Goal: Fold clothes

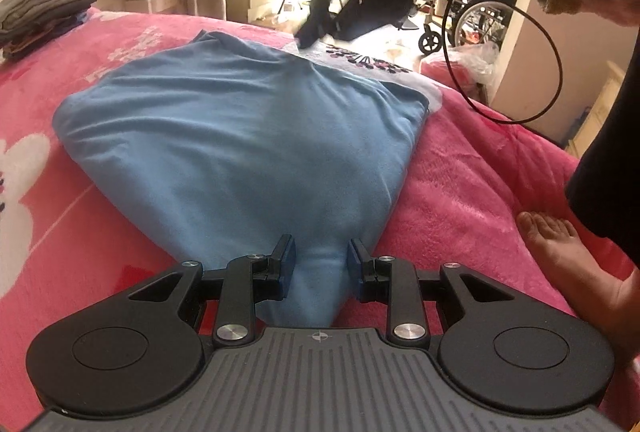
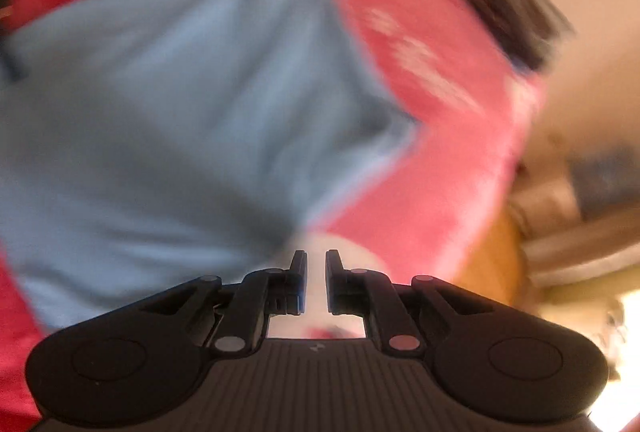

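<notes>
A light blue garment (image 1: 248, 136) lies folded on the pink blanket (image 1: 480, 192), with one corner gathered up toward the camera. My left gripper (image 1: 320, 260) is shut on that bunched corner, the cloth pinched between its blue pads. In the left wrist view my right gripper (image 1: 310, 37) is a dark blur over the garment's far edge, held by a hand in a cream sleeve. The right wrist view is smeared by motion. It shows the blue garment (image 2: 160, 112) on the left and my right gripper (image 2: 316, 264) over the blanket, jaws nearly together with nothing between them.
A stack of folded clothes (image 1: 44, 8) sits at the bed's far left corner. A person's bare foot (image 1: 560, 252) rests on the blanket at the right. A black cable (image 1: 556, 72) loops down from the right hand. A wheelchair (image 1: 472, 20) and plastic bag (image 1: 476, 60) stand beyond the bed.
</notes>
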{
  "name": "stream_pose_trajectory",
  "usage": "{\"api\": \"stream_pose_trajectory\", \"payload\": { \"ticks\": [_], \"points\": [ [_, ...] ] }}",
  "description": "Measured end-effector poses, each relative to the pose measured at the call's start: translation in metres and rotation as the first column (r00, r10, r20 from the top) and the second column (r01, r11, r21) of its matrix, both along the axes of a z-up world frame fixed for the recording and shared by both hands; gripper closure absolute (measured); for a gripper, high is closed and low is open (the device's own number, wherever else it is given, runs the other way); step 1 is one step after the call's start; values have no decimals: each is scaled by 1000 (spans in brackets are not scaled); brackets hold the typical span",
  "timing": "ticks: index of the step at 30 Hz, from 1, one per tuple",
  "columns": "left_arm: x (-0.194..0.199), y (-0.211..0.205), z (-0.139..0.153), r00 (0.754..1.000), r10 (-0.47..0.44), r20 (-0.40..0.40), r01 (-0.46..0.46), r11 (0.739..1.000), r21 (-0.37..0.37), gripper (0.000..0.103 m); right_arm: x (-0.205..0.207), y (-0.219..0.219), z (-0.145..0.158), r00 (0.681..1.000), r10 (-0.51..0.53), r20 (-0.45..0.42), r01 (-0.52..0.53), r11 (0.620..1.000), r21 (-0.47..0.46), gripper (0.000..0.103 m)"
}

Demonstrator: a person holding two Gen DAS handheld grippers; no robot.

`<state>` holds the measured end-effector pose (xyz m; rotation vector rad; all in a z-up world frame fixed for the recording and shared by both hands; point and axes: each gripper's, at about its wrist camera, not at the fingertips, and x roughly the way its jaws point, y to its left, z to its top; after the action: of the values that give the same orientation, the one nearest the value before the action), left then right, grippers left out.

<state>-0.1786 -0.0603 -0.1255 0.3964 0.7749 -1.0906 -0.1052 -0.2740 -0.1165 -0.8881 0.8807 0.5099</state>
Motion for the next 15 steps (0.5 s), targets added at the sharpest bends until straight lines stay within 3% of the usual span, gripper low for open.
{"api": "stream_pose_trajectory", "payload": {
  "ticks": [4, 8, 10, 12, 15],
  "points": [
    [-1, 0, 0, 1000, -14, 8, 14, 1000, 6, 75, 3, 6, 23, 999, 7, 39, -10, 996, 91, 94],
    [-2, 1, -1, 1000, -11, 10, 11, 1000, 7, 75, 14, 3, -2, 996, -17, 86, 16, 1000, 12, 94],
    [-2, 1, -1, 1000, -5, 6, 5, 1000, 6, 75, 31, -13, -7, 983, -121, 141, 125, 992, -21, 94],
    [-2, 2, -1, 1000, -6, 4, 6, 1000, 6, 74, 31, -18, 9, 976, -149, 161, 145, 989, 31, 94],
    [-2, 3, -1, 1000, -12, 3, 12, 1000, 8, 74, 24, -7, 25, 989, -68, 131, 46, 986, 163, 94]
  ]
}}
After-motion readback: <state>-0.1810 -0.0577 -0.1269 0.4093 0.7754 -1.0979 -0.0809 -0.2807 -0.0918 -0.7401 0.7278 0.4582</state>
